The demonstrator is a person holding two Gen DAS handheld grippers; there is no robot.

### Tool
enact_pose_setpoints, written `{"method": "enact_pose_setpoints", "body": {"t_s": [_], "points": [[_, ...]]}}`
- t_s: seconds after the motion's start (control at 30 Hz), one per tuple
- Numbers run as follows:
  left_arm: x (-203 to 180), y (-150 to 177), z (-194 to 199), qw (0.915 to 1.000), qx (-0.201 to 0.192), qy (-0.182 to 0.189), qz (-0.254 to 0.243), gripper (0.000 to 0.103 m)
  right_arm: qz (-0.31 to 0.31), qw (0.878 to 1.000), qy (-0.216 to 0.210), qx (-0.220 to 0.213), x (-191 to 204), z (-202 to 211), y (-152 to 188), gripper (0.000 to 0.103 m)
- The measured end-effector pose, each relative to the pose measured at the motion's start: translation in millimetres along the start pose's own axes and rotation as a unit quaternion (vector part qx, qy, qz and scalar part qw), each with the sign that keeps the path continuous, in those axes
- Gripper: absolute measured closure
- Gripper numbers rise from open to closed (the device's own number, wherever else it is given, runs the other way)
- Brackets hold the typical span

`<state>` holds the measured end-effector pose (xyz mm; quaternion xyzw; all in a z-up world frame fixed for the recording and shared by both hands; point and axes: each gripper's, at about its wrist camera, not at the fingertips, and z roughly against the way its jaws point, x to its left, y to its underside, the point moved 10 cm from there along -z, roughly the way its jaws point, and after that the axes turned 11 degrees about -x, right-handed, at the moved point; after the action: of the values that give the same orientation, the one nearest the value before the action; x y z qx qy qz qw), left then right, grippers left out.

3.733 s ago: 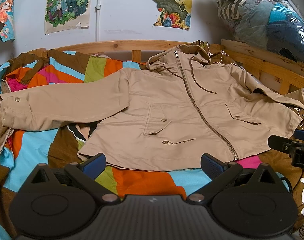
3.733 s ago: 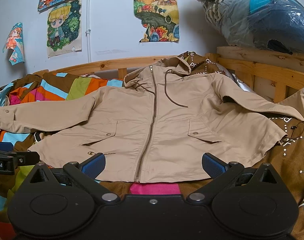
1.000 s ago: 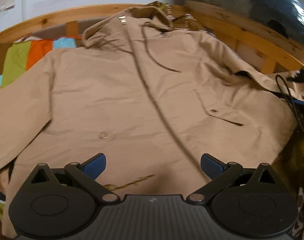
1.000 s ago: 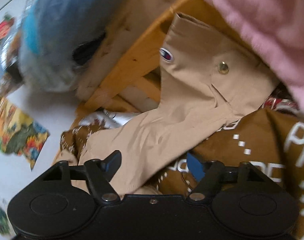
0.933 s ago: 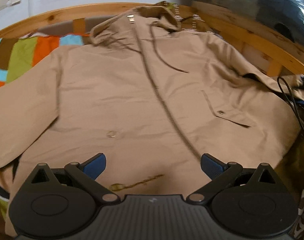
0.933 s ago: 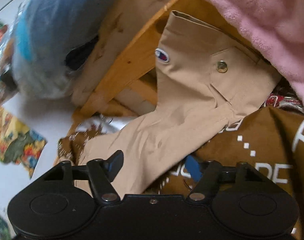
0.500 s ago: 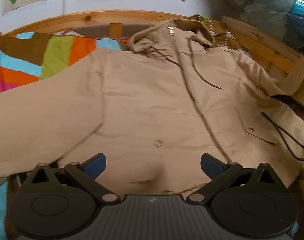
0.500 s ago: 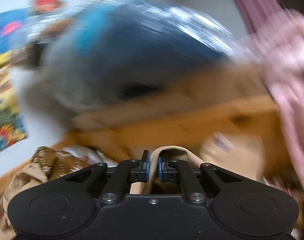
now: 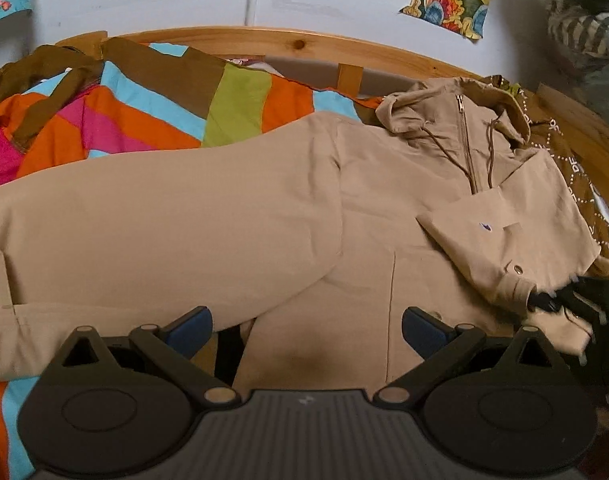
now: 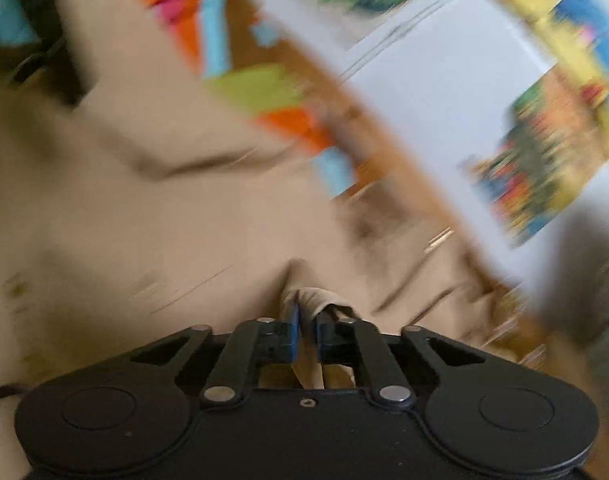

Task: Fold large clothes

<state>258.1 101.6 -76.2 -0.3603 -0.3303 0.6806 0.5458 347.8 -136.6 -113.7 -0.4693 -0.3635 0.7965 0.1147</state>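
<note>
Now folded across the chest of the beige zip-up hooded jacket (image 9: 344, 216): right sleeve (image 9: 500, 248), small blue logo showing, cuff clenched by right gripper (image 10: 306, 320). Left gripper (image 9: 306, 324) released, near hem. Underneath, striped multicoloured quilt (image 9: 152, 108); beyond, wooden bed rail (image 9: 300, 42).

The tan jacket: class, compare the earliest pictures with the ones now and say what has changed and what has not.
The right gripper has closed on the cuff of one sleeve, which lay spread out to the side, and carried it across the tan jacket; that sleeve now lies folded over the front. The left gripper has swung sideways but stays open and empty. The other sleeve and hood are unchanged.
</note>
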Motion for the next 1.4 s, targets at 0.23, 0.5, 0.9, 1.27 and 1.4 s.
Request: {"method": "enact_pose_setpoints", "body": {"t_s": [0.23, 0.5, 0.9, 1.27, 1.4], "points": [[-34.4, -14.6, -23.9, 0.9977, -0.028, 0.058, -0.021, 0.001, -0.154, 0.985, -0.066, 0.025, 16.1, 42.4, 12.6, 0.045], [-157.7, -20.9, -54.1, 0.9486, -0.035, 0.173, -0.263, 0.001, -0.321, 0.94, 0.083, 0.086, -42.1, 83.0, 59.2, 0.03], [-275.2, 56.8, -99.5, 0.8703, 0.024, 0.269, -0.412, 0.021, -0.424, 0.878, 0.217, 0.043, -118.9, 105.8, 127.9, 0.04], [-306.4, 46.9, -118.4, 0.8913, 0.024, 0.292, -0.346, 0.078, -0.468, 0.857, 0.213, 0.044, -128.1, 97.7, 155.6, 0.04], [-294.8, 26.7, -109.7, 0.9185, -0.018, 0.278, -0.281, 0.096, -0.473, 0.854, 0.214, 0.044, -127.7, 97.9, 157.4, 0.04]]}}
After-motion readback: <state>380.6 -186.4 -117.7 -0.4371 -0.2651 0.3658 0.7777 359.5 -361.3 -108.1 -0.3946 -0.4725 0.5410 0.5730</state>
